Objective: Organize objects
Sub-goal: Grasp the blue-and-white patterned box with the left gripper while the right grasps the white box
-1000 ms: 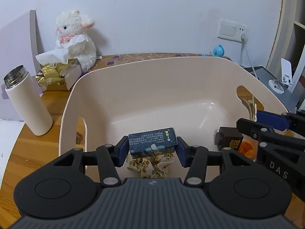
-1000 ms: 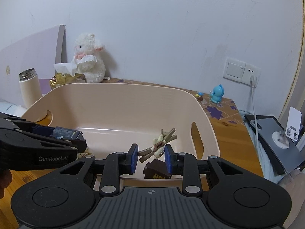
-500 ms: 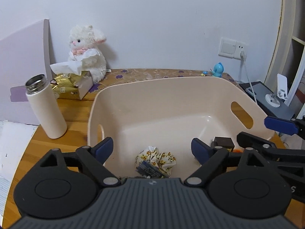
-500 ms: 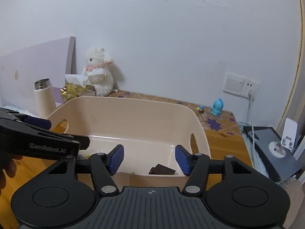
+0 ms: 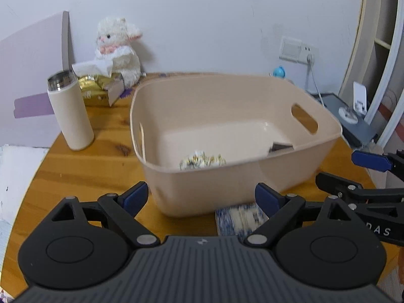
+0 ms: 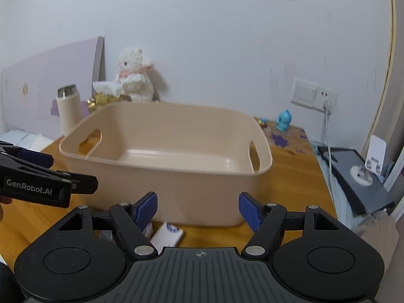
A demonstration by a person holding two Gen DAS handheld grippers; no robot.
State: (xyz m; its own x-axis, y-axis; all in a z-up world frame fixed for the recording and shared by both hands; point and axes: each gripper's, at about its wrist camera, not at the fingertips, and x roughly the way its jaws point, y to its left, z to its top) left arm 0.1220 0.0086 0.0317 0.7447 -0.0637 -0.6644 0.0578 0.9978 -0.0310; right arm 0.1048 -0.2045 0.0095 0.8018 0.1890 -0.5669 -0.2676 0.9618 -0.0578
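Both grippers hang open and empty, pulled back from the beige tub: the left gripper [image 5: 199, 198] has its blue-tipped fingers spread wide, and the right gripper [image 6: 198, 208] is just as wide. A second ago each was closed on something over the tub, the left on a small dark blue box and the right on a bundle of brown sticks; half a second ago both had already let go. Those two items now seem to be inside, though the near wall hides most of the floor. Closest to the cameras, on the wooden table [image 5: 83, 166] in front of the tub, lie a blue-and-white patterned packet [image 5: 240, 218] and a small white packet [image 6: 168, 234], apparently the next things to collect. Beyond them stands the tub [image 5: 227, 186], with a flowered cloth bundle [image 5: 202, 161] and a dark brown box [image 5: 281, 147] showing above its rim. Left of the tub stands a cream flask [image 5: 70, 113] with a steel cap. Behind it are a gold tissue pack [image 5: 101, 88] and a white plush lamb [image 5: 117, 50] against the pale wall. On the right, a little blue figurine [image 6: 284, 121] sits below a wall socket [image 6: 313, 96] with a cable plugged in.
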